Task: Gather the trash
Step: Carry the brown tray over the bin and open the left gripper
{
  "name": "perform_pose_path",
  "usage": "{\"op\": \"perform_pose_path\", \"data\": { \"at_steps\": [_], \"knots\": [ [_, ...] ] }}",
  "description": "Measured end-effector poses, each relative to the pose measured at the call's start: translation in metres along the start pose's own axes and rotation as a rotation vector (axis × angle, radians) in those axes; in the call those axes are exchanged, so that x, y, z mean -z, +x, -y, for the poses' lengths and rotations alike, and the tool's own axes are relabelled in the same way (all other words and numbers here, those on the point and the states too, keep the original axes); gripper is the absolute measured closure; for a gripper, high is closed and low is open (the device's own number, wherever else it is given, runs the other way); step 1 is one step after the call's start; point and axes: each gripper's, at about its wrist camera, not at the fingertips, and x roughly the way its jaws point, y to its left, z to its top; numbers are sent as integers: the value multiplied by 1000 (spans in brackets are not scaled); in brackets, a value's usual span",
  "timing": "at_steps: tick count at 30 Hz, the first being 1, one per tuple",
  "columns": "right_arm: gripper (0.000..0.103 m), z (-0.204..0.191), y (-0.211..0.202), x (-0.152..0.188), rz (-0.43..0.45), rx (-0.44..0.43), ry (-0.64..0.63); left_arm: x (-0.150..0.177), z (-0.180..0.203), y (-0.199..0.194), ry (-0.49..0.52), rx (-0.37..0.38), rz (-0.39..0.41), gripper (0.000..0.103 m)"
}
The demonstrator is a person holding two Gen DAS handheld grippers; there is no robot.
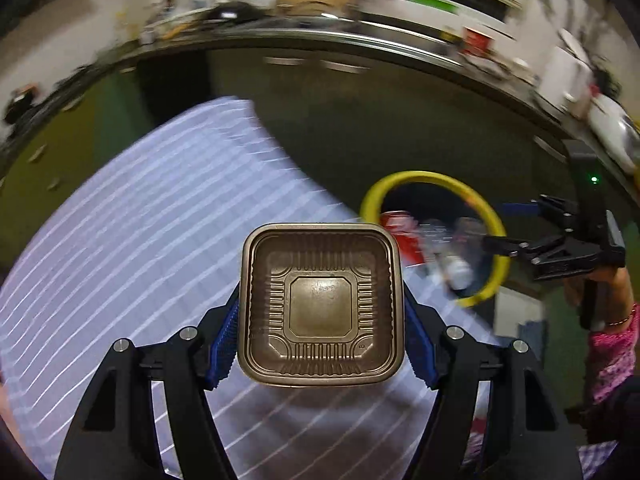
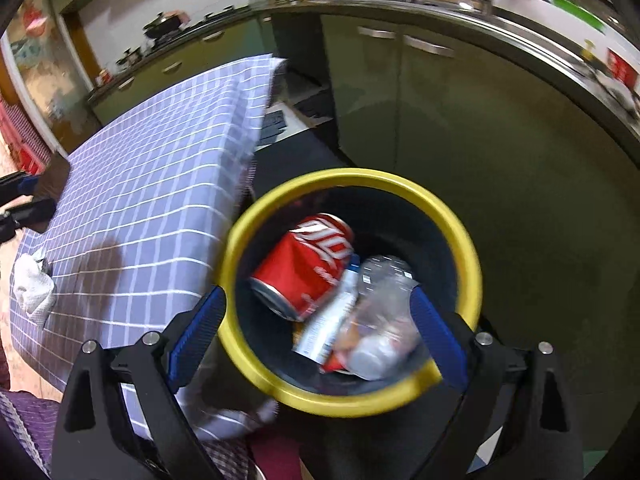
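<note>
The left tool (image 1: pixel 320 332) grips a brown plastic tray (image 1: pixel 320 304) by its two sides, above the counter (image 2: pixel 152 184) with the checked purple cloth. The right tool (image 2: pixel 318 332) is open and holds nothing; it hangs over the yellow-rimmed bin (image 2: pixel 472 264), just beside the counter. In the bin lie a red can (image 2: pixel 304 264) and a clear plastic bottle (image 2: pixel 380 312). A crumpled white tissue (image 2: pixel 34 286) lies on the counter.

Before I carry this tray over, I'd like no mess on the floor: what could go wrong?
The brown tray is gripped only by its side edges in the left gripper, so it may slip. The right gripper hangs open above the yellow-rimmed bin, risking a bump. The crumpled tissue near the table edge could fall.
</note>
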Motion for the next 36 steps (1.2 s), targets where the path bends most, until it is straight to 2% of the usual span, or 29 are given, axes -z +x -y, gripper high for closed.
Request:
{"op": "perform_pose_path", "data": {
  "at_steps": [4, 11, 17, 19, 20, 23, 31, 36],
  "knots": [
    [15, 26, -13, 14, 21, 48, 42, -27, 45, 38, 61, 43, -32, 34],
    [15, 63, -29, 36, 42, 100, 116, -57, 113, 98, 94, 129, -113, 34],
    [15, 81, -34, 48, 47, 110, 148, -70, 148, 138, 113, 134, -152, 33],
    [14, 84, -36, 51, 50, 106, 154, -74, 150, 143, 107, 125, -153, 24],
    [14, 85, -37, 52, 52, 104, 157, -75, 150, 142, 98, 120, -144, 19],
    [14, 86, -36, 54, 51, 97, 162, -76, 149, 137, 90, 111, -129, 15],
    [14, 74, -28, 51, 33, 75, 139, -53, 122, 82, 64, 80, -42, 12],
    [14, 60, -18, 44, 4, 58, 105, -27, 99, 56, 38, 33, -25, 12]
  ]
}}
